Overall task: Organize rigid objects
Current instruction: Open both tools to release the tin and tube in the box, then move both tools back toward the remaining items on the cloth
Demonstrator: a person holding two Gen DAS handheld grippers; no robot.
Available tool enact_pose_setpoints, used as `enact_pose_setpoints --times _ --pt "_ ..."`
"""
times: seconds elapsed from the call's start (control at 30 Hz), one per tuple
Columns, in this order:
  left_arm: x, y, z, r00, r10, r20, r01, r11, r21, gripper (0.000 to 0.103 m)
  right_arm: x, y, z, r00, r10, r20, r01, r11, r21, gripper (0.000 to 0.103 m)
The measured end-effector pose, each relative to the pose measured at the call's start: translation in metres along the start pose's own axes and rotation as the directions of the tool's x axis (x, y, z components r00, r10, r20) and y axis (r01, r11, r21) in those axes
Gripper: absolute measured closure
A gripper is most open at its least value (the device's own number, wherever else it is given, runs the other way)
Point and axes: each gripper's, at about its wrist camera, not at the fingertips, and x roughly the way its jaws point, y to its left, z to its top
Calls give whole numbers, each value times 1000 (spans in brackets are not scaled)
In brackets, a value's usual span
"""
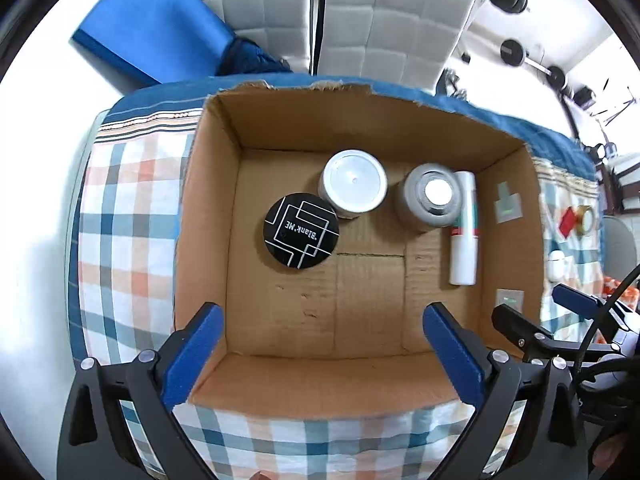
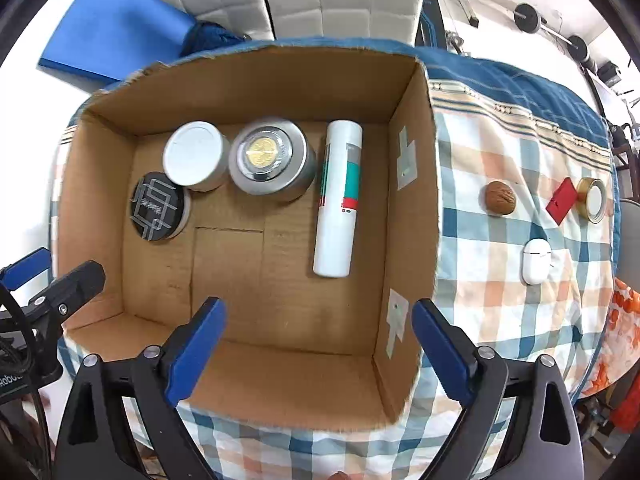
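Note:
An open cardboard box (image 1: 208, 216) (image 2: 416, 240) holds a black round tin (image 1: 301, 231) (image 2: 159, 206), a white-lidded jar (image 1: 353, 188) (image 2: 194, 155), a silver tin (image 1: 430, 199) (image 2: 272, 160) and a white tube (image 1: 464, 228) (image 2: 338, 200) lying flat. My left gripper (image 1: 322, 324) is open and empty above the box's near part. My right gripper (image 2: 318, 320) is open and empty above the box's near right wall. On the cloth right of the box lie a walnut (image 2: 500, 198), a red block (image 2: 562, 200), a gold-rimmed lid (image 2: 594, 199) and a white earbud case (image 2: 536, 261).
The box stands on a checked cloth (image 2: 500, 312) over a table. A blue mat (image 1: 152, 20) and a grey padded chair (image 1: 360, 20) lie behind. The right gripper shows at the left wrist view's right edge (image 1: 536, 320). Weights lie on the floor at the far right (image 2: 552, 28).

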Motion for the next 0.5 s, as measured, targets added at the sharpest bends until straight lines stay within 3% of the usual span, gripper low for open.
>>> enact_pose_setpoints --times 0.3,0.5 --pt "-53 -8 -32 984 34 177 -32 999 -15 1 -51 10 -36 994 64 86 -60 997 -45 7" --pt "-78 -13 -47 973 50 224 -44 999 -30 1 -84 12 -60 986 101 136 -93 994 -61 7"
